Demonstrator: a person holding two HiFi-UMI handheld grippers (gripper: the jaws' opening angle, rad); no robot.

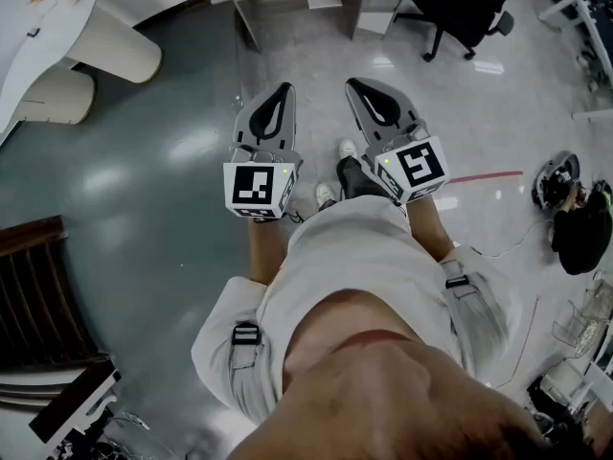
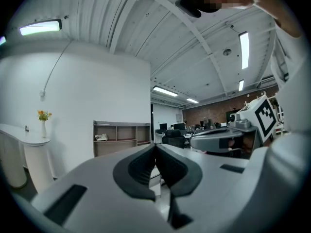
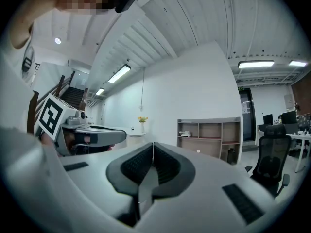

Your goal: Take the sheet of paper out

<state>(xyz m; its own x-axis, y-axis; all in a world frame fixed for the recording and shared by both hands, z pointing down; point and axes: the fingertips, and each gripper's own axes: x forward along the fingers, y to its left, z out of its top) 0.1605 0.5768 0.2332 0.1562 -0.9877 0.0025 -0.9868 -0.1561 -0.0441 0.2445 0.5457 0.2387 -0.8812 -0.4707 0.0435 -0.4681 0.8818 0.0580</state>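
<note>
In the lower centre the person wears pale clothing [image 1: 359, 257], cream in the middle and light grey at both sides, with a black buckle [image 1: 246, 333] on each side. The left gripper [image 1: 285, 89] and right gripper [image 1: 352, 84] are grey teardrop shells with black pads. Each carries a black-and-white marker cube [image 1: 261, 188].

Open wooden shelf unit [image 2: 121, 137] sits against the white wall, dead ahead of left tongs [image 2: 155, 145]. Vase of yellow flowers [image 2: 43, 123] on white curved counter [image 2: 38, 164], far left of them. Black office chair [image 3: 272, 161] ahead-right of right tongs [image 3: 153, 144]. Red floor line [image 1: 484, 176] just right of those. Dark staircase [image 1: 38, 295] well left.
</note>
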